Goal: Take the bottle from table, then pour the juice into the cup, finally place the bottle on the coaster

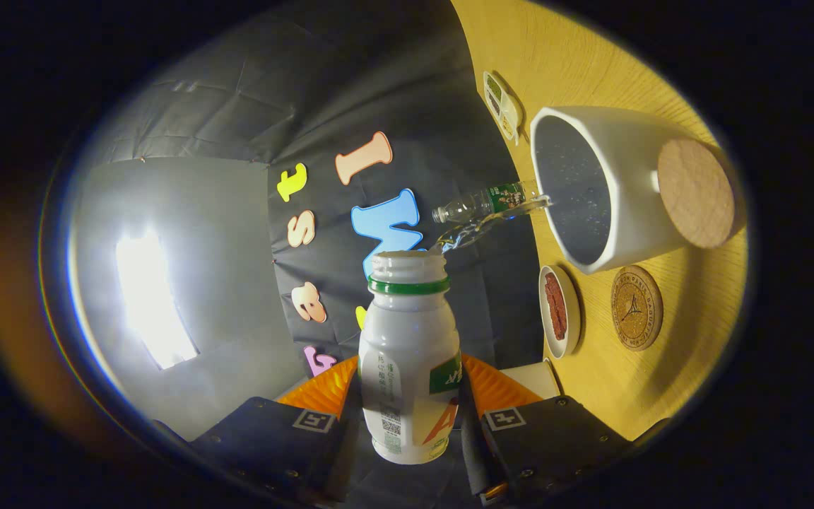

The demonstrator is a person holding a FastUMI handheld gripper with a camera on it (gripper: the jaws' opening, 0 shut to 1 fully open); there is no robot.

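Observation:
My gripper (410, 396) is shut on a white juice bottle (407, 353) with a green neck ring and no cap; both fingers press on its lower body. The whole view is tipped on its side, so the bottle is tilted over toward the wooden table (675, 367). A thin clear stream (492, 220) runs from the bottle's mouth over the rim into the white cup (619, 191), just beyond the fingers. A round cork coaster (636, 307) with a printed tower lies flat on the table beside the cup.
A plain cork disc (697, 192) sits at the cup's side. A small white dish (559, 311) with dark red contents lies between the coaster and the wall. A clear plastic bottle (485, 201) stands behind the cup, and a small tray (502, 106) lies farther off.

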